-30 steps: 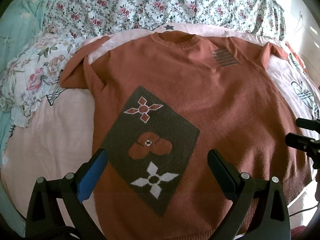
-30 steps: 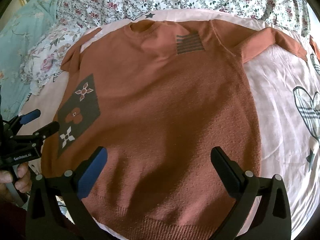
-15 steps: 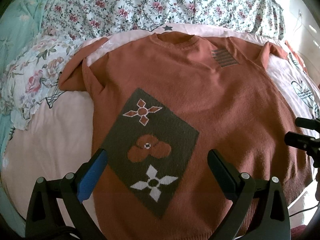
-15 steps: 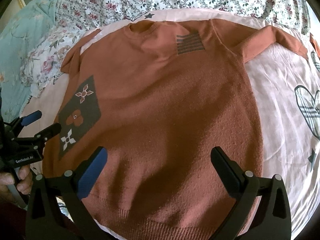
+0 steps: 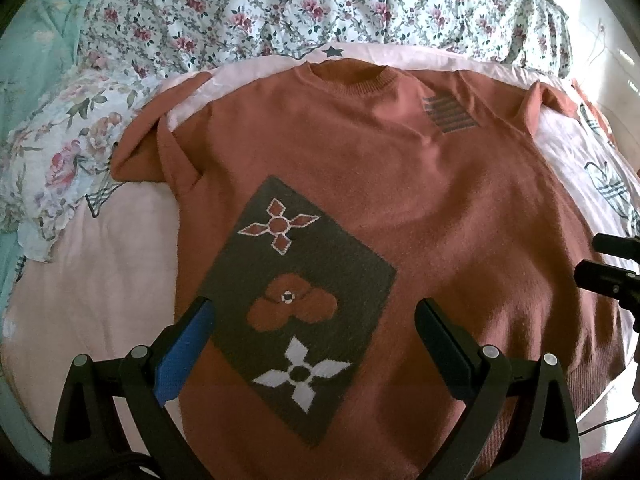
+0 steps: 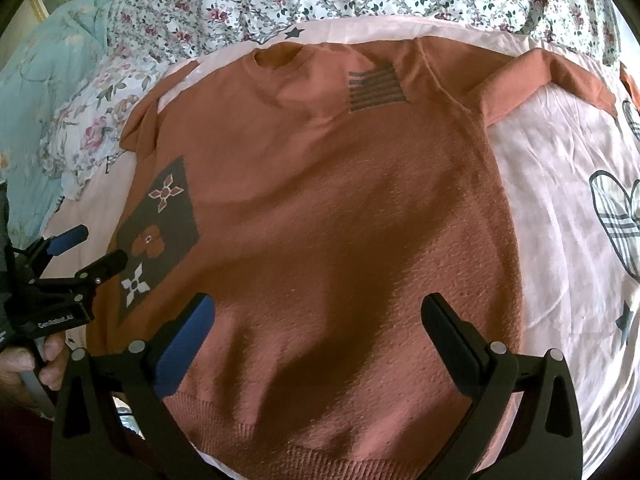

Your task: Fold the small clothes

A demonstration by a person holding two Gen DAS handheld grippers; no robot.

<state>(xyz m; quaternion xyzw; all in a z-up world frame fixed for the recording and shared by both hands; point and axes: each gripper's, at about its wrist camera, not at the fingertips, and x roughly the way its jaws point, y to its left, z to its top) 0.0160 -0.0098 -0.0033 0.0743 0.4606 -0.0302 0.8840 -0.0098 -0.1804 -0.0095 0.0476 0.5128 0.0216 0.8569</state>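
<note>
A rust-orange knit sweater (image 5: 360,184) lies flat, face up, on a pink bedsheet (image 5: 92,280), neck away from me. It has a dark grey diamond patch with flowers (image 5: 296,296) on its lower left and a striped patch (image 5: 448,114) near the right shoulder. My left gripper (image 5: 312,328) is open and empty, hovering over the diamond patch. My right gripper (image 6: 318,320) is open and empty above the sweater's (image 6: 340,220) lower middle, near the ribbed hem (image 6: 320,452). The left gripper also shows in the right wrist view (image 6: 94,246), and the right one at the edge of the left wrist view (image 5: 608,262).
A floral quilt (image 5: 320,4) is bunched along the far side of the bed. A teal floral cover (image 6: 48,92) lies at the far left. The sheet (image 6: 568,220) carries heart and star prints at the right. The sweater's right sleeve (image 6: 552,76) stretches to the far right.
Both grippers have drifted slightly forward and down over the sweater. Both jaws stay open. The sweater has not moved.
</note>
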